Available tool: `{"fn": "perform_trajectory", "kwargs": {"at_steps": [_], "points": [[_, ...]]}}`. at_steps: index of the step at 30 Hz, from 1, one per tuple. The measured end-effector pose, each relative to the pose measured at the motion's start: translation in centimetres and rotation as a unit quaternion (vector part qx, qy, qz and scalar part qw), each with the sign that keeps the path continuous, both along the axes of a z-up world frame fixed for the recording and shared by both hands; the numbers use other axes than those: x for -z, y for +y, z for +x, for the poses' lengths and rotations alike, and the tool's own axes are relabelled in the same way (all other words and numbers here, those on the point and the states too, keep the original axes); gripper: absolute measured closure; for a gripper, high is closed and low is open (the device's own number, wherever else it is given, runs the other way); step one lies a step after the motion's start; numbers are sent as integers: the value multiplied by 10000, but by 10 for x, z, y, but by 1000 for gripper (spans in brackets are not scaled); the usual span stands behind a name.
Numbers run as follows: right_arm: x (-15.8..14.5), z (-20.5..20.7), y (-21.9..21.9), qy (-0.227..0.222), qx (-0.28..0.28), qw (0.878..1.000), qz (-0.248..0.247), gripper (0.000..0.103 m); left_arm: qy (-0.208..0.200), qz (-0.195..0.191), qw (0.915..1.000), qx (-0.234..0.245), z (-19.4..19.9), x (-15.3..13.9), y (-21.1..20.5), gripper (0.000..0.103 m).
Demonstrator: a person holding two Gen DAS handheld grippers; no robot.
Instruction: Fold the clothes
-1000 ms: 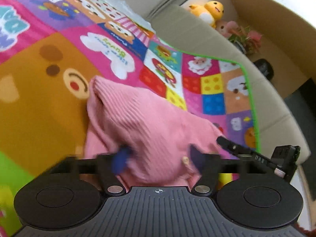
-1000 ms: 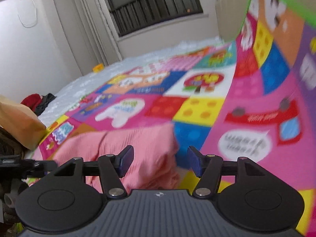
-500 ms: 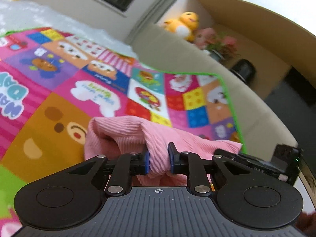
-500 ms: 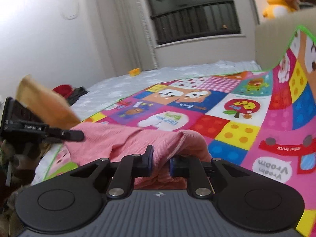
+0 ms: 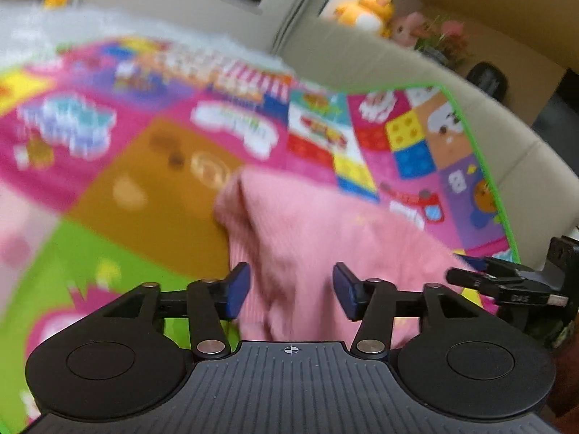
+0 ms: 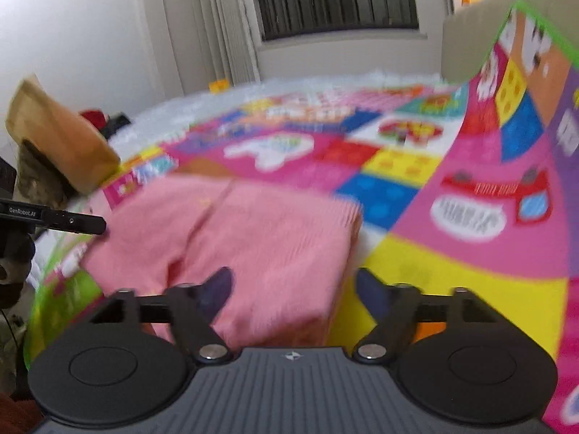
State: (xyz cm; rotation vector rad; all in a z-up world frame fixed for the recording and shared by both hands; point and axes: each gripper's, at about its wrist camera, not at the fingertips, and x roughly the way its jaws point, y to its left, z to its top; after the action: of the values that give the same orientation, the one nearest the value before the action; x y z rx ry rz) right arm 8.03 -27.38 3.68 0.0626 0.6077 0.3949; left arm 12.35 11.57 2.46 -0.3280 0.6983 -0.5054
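Room is lying all around your pink sweater [image 5: 318, 238], which is sitting in a soft folded heap on the bright play mat [image 5: 152, 188], near the mat's green edge [image 5: 481, 166]. You are holding your left gripper [image 5: 291, 291] just above the sweater's near part with its blue fingers [image 5: 237, 289] spread wide, gripping nothing. You are holding your right gripper [image 6: 293, 293] wide too, one finger over the pink cloth and the other over the yellow patch [image 6: 452, 282] beside the sweater's right edge. Past the sweater the mat is stretching far toward the window [image 6: 336, 0]. A beige sofa back [image 5: 362, 58] is curving along the mat's right side, with a yellow plush toy [image 5: 369, 9] sitting behind it. Both pictures are looking smeary, so the mat's drawings are hard to read. The gripper bodies are hiding the sweater's nearest edge from you.
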Motion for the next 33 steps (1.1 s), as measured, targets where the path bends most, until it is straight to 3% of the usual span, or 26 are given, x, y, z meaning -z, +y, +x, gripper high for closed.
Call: {"fn": "perform_trajectory", "kwargs": {"at_steps": [5, 10, 14, 15, 18, 22, 26, 29, 33], "points": [[-23, -1, -25, -373, 262, 9959, 782, 16, -599, -633, 9954, 403, -4, -33, -12, 23], [-8, 8, -20, -245, 120, 9859, 1648, 16, -250, -674, 9951, 681, 15, -6, -46, 20], [41, 18, 12, 420, 38, 9932, 1084, 16, 237, -270, 9989, 295, 39, 32, -51, 26], [47, 16, 18, 403, 31, 9951, 903, 15, 340, -288, 9987, 232, 42, 37, -49, 31], [62, 13, 34, 358, -2, 9985, 406, 9, 446, -335, 9983, 188, 45, 43, -43, 31], [47, 19, 29, 427, -76, 9981, 445, 5, 364, -118, 9989, 276, 42, 42, -45, 30], [16, 24, 14, 77, 120, 9971, 744, 0, 304, -56, 9990, 322, 40, 42, -48, 26], [10, 32, 16, -165, 450, 9984, 309, 0, 286, -88, 9990, 331, 40, 42, -48, 25], [38, 35, 33, 15, 570, 9979, -303, 0, 269, -128, 9989, 351, 39, 43, -47, 25]]}}
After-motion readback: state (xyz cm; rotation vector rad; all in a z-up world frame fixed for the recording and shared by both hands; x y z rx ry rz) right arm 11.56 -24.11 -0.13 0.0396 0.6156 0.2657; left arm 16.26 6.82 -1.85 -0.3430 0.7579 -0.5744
